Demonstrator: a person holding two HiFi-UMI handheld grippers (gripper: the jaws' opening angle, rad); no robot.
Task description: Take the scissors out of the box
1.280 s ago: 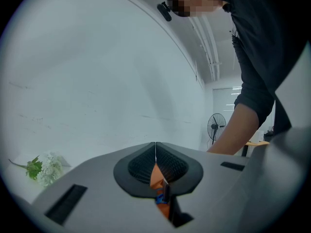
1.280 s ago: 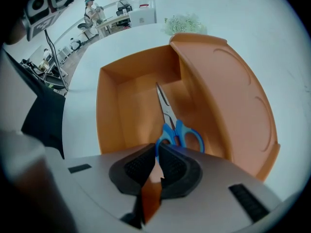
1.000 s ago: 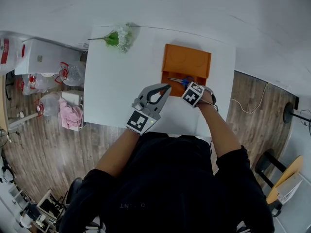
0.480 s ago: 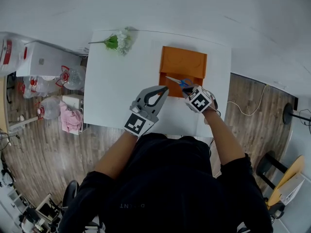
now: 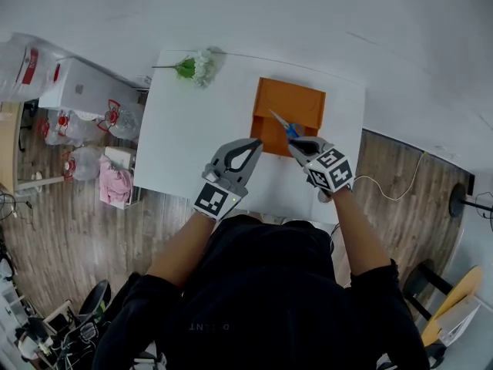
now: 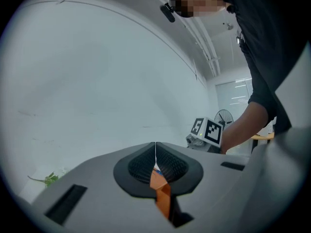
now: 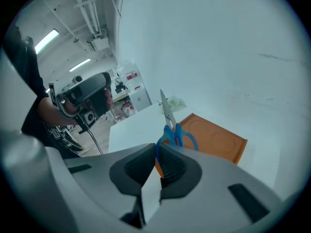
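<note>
Orange box [image 5: 296, 99] is set on the white table [image 5: 192, 145] at its far edge, right of centre. It is seen again in the R gripper view [image 7: 218, 140].

Scissors [image 5: 282, 125] are held by the R gripper [image 5: 297, 146] and are seen over the box's near-left part. The gripper itself is over the table, just by the box's near edge. In the R gripper view the blue handles are clamped btwn the dark ribbed pads [image 7: 171, 168], and the scissors [image 7: 171, 125] stick out past the R gripper [image 7: 158, 152]. The steel blades are closed and pointed up and away, toward the table's far-left corner. How high above the box they are can't be told.

L gripper [image 5: 256, 142] is held over the table near its near edge, approx mid-width. It is left of the R one and apart from it, w/ tips pointed toward the box's near-left corner. In its own view the L gripper [image 6: 155, 152] has its jaws pressed together w/ nothing gripped, and a strip of orange is seen through the gap under the pads. A marker cube [image 6: 210, 130] and a forearm [image 6: 243, 125] are seen beyond, at right.

Flowers [image 5: 199, 64], white w/ green leaves, lie at the table's far edge near the far-left corner, well apart from the box.
</note>
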